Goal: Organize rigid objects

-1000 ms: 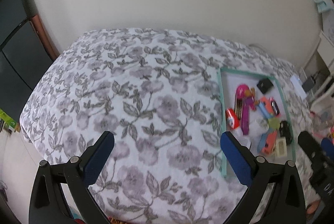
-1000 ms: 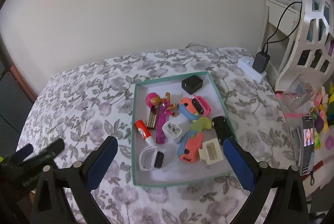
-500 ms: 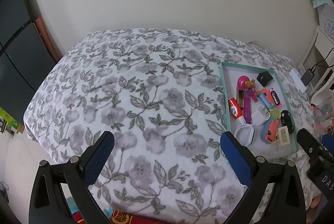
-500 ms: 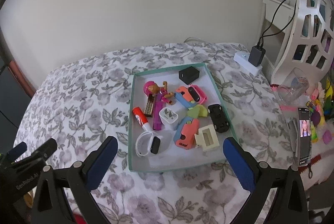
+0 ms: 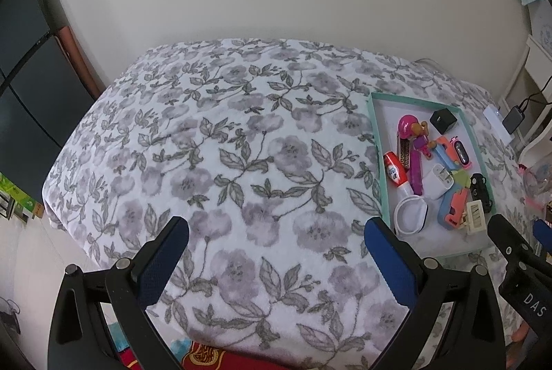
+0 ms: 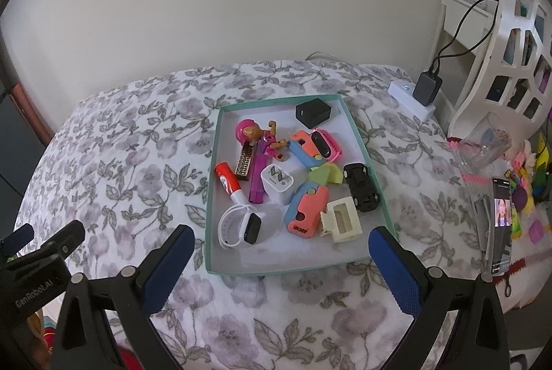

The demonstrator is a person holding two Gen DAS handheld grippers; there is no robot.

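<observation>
A shallow teal-rimmed tray (image 6: 213,197) (image 5: 376,142) lies on the floral bedspread (image 5: 241,163), holding several small objects. Among them are a black cube charger (image 6: 313,113), a pink doll figure (image 6: 253,135), a red glue stick (image 6: 228,182), a white charger (image 6: 277,183), a white wristband (image 6: 238,228), a black toy car (image 6: 362,191), a cream hair clip (image 6: 341,221) and an orange-blue toy (image 6: 305,209). My right gripper (image 6: 281,261) hangs open above the tray's near edge. My left gripper (image 5: 274,251) is open over bare bedspread, left of the tray. Neither holds anything.
A white power strip with a black plug (image 6: 419,94) sits beyond the tray's far right corner. A white cut-out headboard (image 6: 510,35), a clear cup (image 6: 484,145), a phone (image 6: 500,225) and bright toys (image 6: 526,176) crowd the right side. A dark cabinet (image 5: 24,94) stands left of the bed.
Both grippers have pulled back and risen, so the bed and tray look smaller and farther. Both stay open; the objects in the tray have not moved.
</observation>
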